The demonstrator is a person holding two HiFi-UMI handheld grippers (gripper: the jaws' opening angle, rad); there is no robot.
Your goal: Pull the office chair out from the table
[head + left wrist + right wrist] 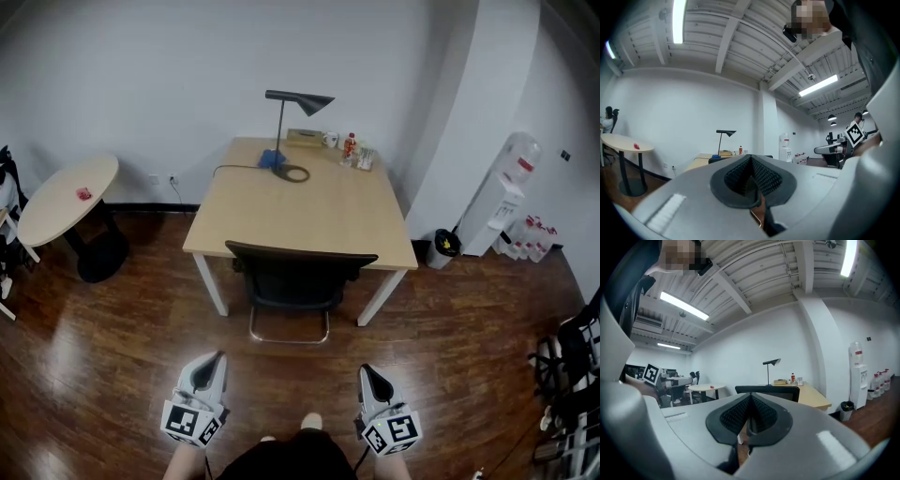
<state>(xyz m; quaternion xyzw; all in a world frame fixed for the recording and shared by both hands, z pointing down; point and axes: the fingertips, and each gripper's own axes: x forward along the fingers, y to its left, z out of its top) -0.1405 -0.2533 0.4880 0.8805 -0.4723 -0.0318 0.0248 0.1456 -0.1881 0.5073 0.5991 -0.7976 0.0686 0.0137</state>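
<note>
Chair [298, 277] tucked under table [300, 202]; left tool [216, 358], right tool [366, 371] both closed, empty.

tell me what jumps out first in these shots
The pale wooden desk fills the middle, a black office chair tucked against its near edge and a desk lamp at the far end. Below, the left tongs and right tongs point at the chair, both shut and empty.

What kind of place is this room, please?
Most likely an office: a wooden desk with a desk lamp on it, a black office chair at its near edge, and a water dispenser standing off to the right.
</note>
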